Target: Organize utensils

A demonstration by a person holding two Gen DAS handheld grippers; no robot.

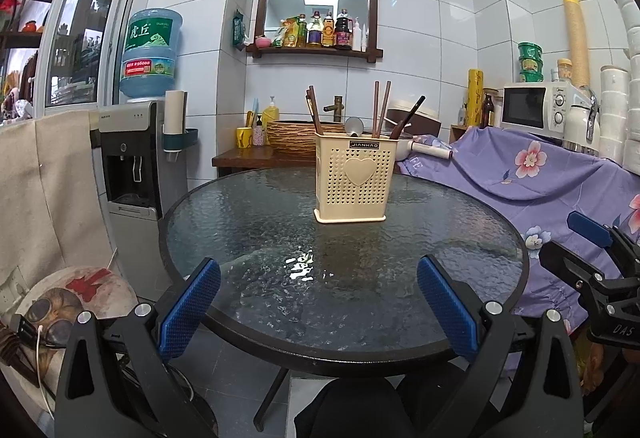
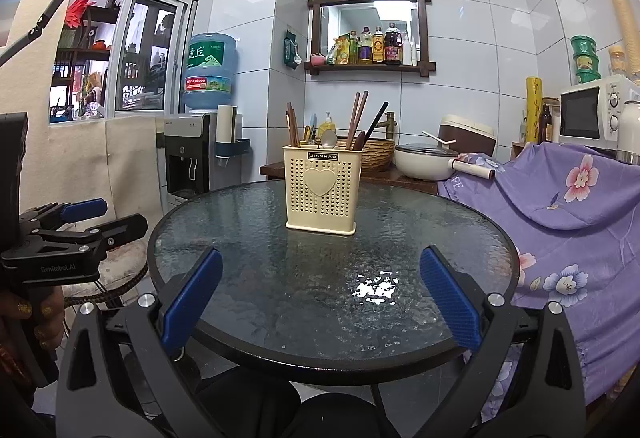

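Note:
A cream perforated utensil holder (image 1: 351,178) with a heart on its front stands upright on the far half of the round glass table (image 1: 248,222). It holds brown chopsticks (image 1: 381,108), a black chopstick (image 1: 412,112) and a metal spoon (image 1: 354,126). It also shows in the right wrist view (image 2: 322,190), with chopsticks (image 2: 357,118) and spoon (image 2: 329,138). My left gripper (image 1: 318,304) is open and empty over the table's near edge. My right gripper (image 2: 320,300) is open and empty over the near edge of the table (image 2: 240,238), beside the left one.
A water dispenser (image 1: 134,158) stands left of the table. A purple flowered cloth (image 1: 532,178) covers furniture on the right, under a microwave (image 1: 536,110). A wooden counter behind holds a woven basket (image 1: 292,136) and a white pot (image 2: 424,158). A cushioned stool (image 1: 76,294) stands at left.

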